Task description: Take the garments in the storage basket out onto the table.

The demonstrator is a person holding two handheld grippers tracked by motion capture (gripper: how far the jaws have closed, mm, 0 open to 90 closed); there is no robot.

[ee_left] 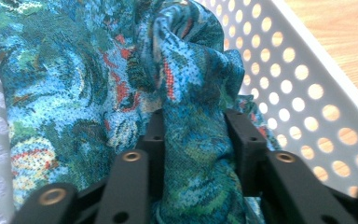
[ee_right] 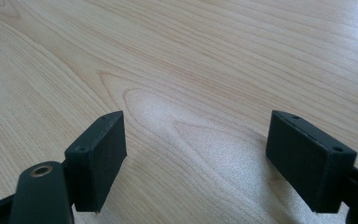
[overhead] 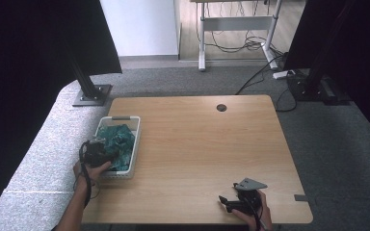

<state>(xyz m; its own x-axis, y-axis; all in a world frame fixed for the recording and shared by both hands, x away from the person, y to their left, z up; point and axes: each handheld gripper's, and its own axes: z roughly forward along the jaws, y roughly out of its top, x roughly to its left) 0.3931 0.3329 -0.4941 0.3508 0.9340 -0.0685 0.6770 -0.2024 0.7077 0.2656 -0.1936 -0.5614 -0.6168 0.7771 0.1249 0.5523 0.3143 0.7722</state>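
You have a teal-blue cloth with red floral print, a white perforated basket, a pale woodgrain table.

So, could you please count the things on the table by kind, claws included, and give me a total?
Basket: 1, white with holes, at the table's left edge
Cloth: 1, blue-green patterned, inside the basket
Claws: 2, the left claw pinching a fold of the cloth, the right claw open above bare wood
Total: 4
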